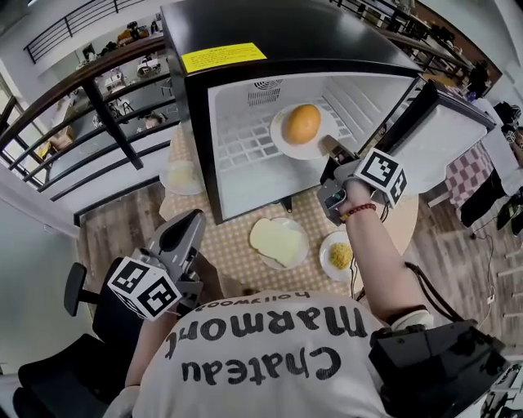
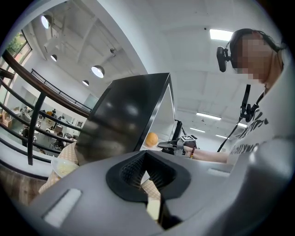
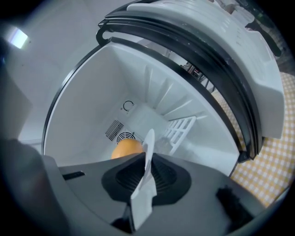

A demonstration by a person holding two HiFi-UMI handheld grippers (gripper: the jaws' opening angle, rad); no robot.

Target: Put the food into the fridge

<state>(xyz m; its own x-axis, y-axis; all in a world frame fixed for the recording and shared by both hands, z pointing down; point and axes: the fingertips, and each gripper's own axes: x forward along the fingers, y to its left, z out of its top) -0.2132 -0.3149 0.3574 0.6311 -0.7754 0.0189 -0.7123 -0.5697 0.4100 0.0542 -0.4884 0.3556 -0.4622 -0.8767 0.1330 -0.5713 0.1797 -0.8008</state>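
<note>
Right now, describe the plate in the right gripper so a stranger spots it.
Look inside the open black fridge. The white plate there, pinched by the right gripper, alone carries a round orange food; the other plates lie outside on the table.

Fridge door (image 1: 445, 143) stands wide; the plate (image 1: 306, 152) takes the right of the shelf (image 1: 237, 143), left side free.

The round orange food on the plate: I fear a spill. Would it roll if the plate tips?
Probably: the orange food looks round and seems to sit loose on a shallow white plate, so a tilt could roll it off. The right claw pinches only the rim, so the plate may sag or twist.
</note>
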